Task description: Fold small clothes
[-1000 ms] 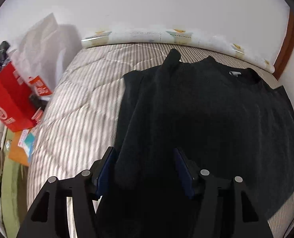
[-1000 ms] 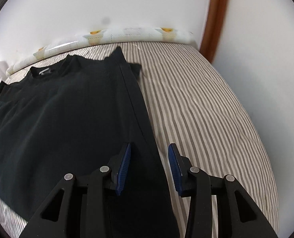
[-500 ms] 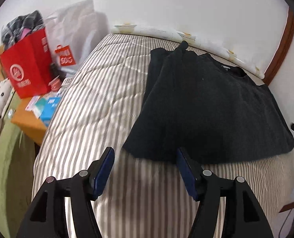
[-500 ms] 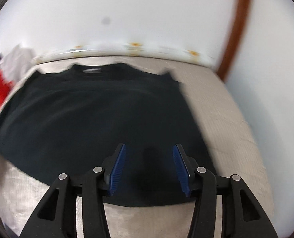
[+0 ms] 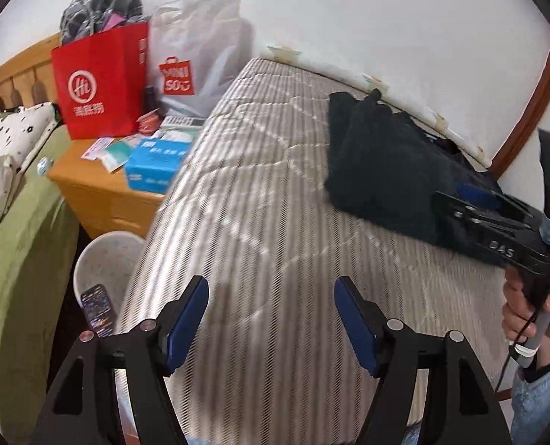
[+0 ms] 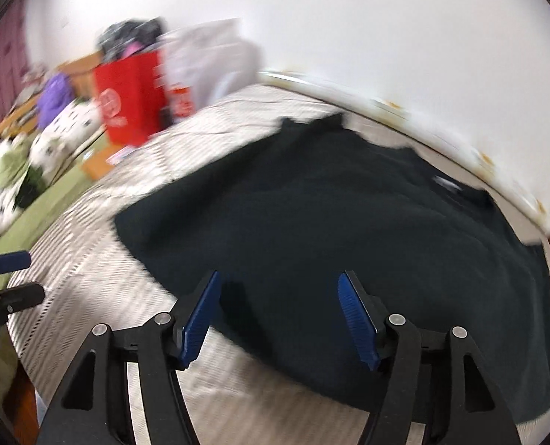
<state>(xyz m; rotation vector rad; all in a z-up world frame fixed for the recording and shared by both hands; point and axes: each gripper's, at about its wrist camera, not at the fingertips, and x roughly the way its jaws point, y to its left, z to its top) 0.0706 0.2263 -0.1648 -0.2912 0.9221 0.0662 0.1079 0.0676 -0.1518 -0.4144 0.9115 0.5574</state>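
Observation:
A black sweater (image 6: pixel 349 215) lies flat on the striped mattress (image 5: pixel 260 222), its sides folded in and its collar toward the wall. It also shows in the left wrist view (image 5: pixel 382 170) at the far right. My left gripper (image 5: pixel 271 319) is open and empty over bare mattress, well left of the sweater. My right gripper (image 6: pixel 278 315) is open and empty, hovering over the sweater's near hem. The right gripper also shows in the left wrist view (image 5: pixel 475 200), held by a hand.
A wooden bedside table (image 5: pixel 100 185) stands left of the bed with a red bag (image 5: pixel 100 81), a white bag (image 5: pixel 197 70) and a blue box (image 5: pixel 156 163). A white bin (image 5: pixel 104 263) sits below. A green sofa (image 5: pixel 15 270) with pillows is at the left.
Both grippers have pulled back off the sweater and swung left. The left one now hangs over bare mattress; the right one has opened wider above the hem.

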